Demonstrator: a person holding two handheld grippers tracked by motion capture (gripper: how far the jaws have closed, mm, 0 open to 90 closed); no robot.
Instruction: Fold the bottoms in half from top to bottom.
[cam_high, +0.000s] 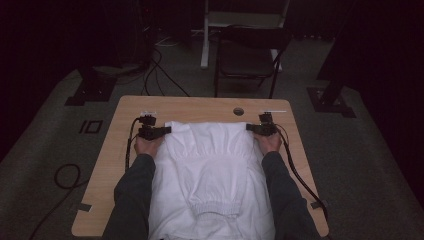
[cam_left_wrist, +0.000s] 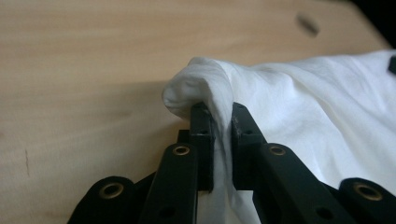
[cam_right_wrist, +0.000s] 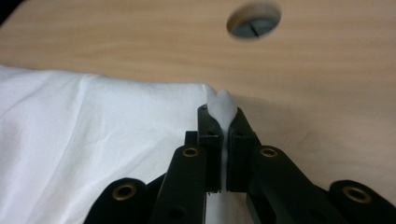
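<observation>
A white garment (cam_high: 210, 170) with gathered elastic bands lies spread down the middle of the wooden table (cam_high: 200, 105). My left gripper (cam_high: 165, 130) is shut on the garment's far left corner, and white cloth (cam_left_wrist: 205, 79) bunches up between its jaws, lifted a little off the wood. At the far right corner my right gripper (cam_high: 248, 127) is shut as well, with a small fold of cloth (cam_right_wrist: 223, 105) poking out above its jaws. Both hands sit just behind the grippers, forearms in dark sleeves along the garment's sides.
A round cable hole (cam_high: 238, 111) sits in the table just beyond the garment's far edge. A dark chair (cam_high: 247, 55) stands behind the table. Cables (cam_high: 295, 170) trail back from both grippers along the table's sides.
</observation>
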